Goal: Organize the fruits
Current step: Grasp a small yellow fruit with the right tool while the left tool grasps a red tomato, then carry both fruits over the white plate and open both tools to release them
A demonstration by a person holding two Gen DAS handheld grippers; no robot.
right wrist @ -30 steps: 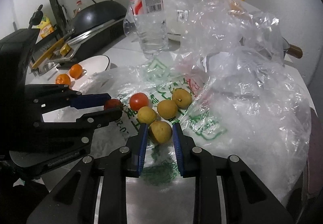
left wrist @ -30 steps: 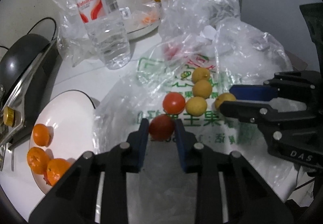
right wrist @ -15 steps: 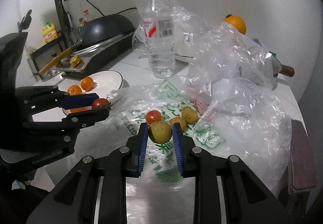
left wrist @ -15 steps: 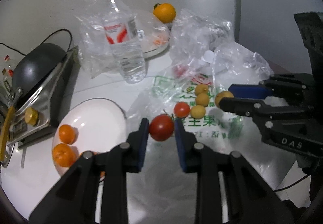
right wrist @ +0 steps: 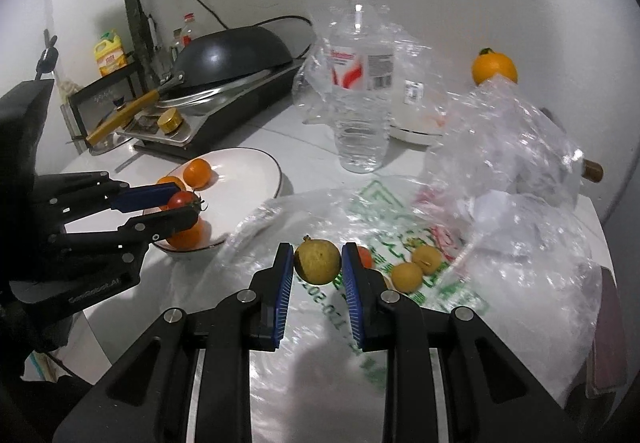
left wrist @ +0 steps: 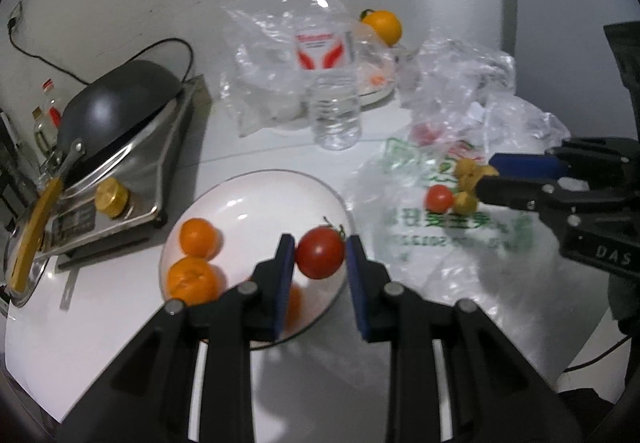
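Observation:
My left gripper [left wrist: 320, 257] is shut on a red tomato [left wrist: 320, 252] and holds it above the right rim of a white plate [left wrist: 256, 199]. On that plate lie three oranges [left wrist: 199, 237]. My right gripper [right wrist: 317, 263] is shut on a yellow-brown round fruit [right wrist: 317, 261], lifted over a printed plastic bag [right wrist: 404, 227]. On the bag lie another red tomato [left wrist: 439, 198] and more yellow fruits [right wrist: 416, 268]. In the right wrist view the left gripper [right wrist: 182, 203] with its tomato [right wrist: 182, 200] hangs over the plate [right wrist: 248, 173].
A clear water bottle [left wrist: 330, 75] stands behind the plate. A dark wok [left wrist: 116, 111] sits on a stove at the left. One orange [left wrist: 383, 26] rests on a far white dish under crumpled clear bags [right wrist: 516, 131].
Both grippers lifted their fruits off the bag. The left one carried the tomato leftward to above the plate's rim. The right one rose with the yellow fruit.

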